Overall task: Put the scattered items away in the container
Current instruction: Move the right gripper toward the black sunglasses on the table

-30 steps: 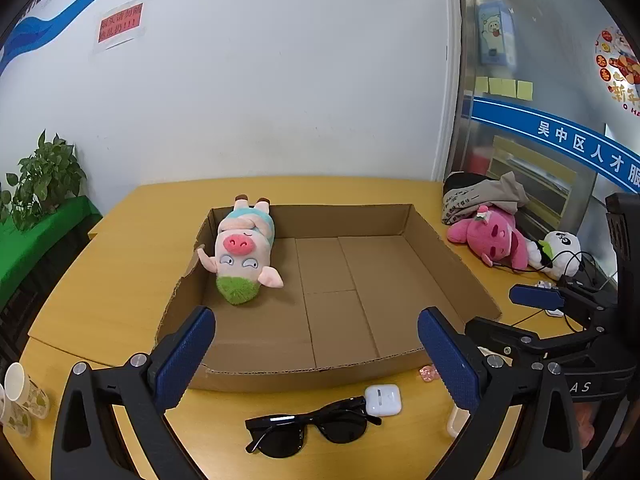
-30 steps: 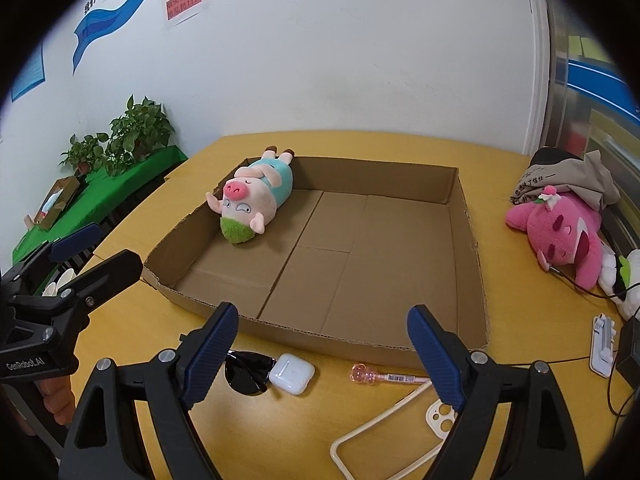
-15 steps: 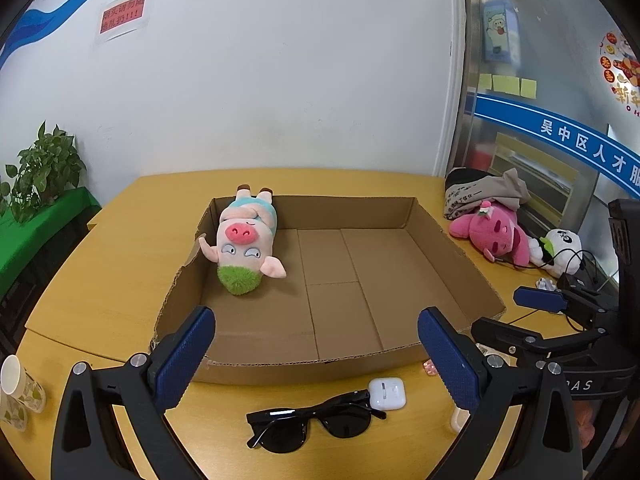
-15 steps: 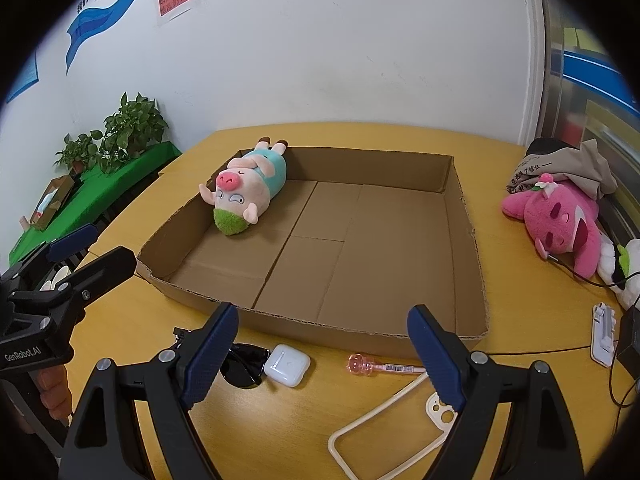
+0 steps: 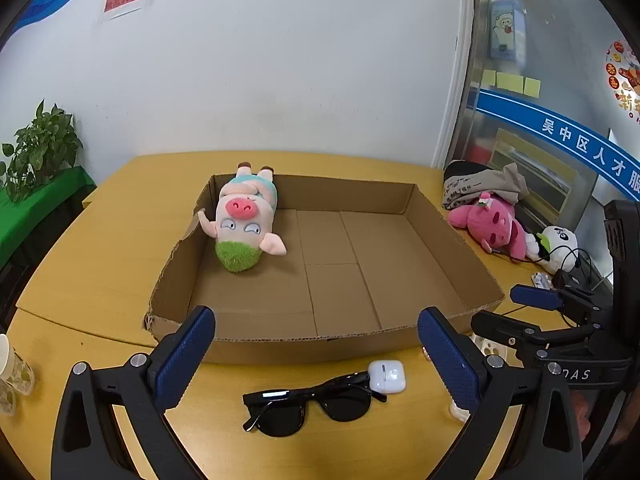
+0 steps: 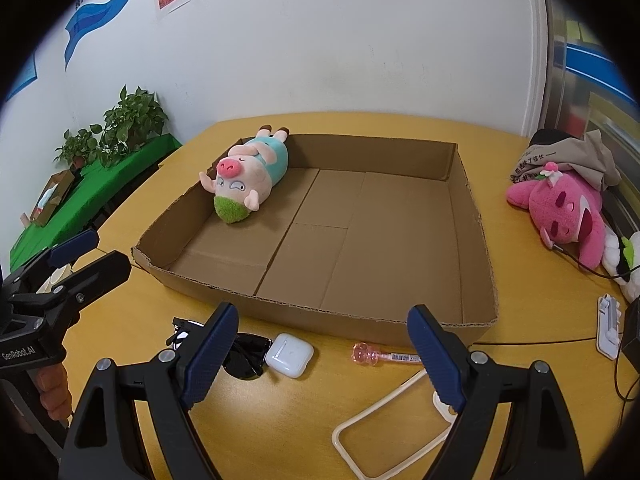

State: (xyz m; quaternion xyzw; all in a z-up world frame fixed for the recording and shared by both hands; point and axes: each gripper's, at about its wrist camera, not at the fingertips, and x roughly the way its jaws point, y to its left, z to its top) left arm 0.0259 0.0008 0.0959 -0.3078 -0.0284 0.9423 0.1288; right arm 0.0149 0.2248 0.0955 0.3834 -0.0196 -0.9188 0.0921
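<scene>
A shallow brown cardboard box (image 5: 360,264) sits mid-worktop (image 5: 100,248); a soft plush pig (image 5: 244,220) lies in its far left corner. Along the near edge lie glossy black sunglasses (image 5: 312,400), a smooth white earbud case (image 5: 386,376) and a pink pen (image 6: 380,356). Left claw (image 5: 316,356) and right claw (image 6: 320,356) hover level, spread wide, empty.

box (image 5: 440,216) brown | sunglasses (image 5: 316,404) black | earbud case (image 5: 386,376) white | table (image 5: 100,248) yellow

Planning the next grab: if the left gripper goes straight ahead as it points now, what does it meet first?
Likely the cardboard box's near wall; the left gripper is open, and the sunglasses lie lower.
</scene>
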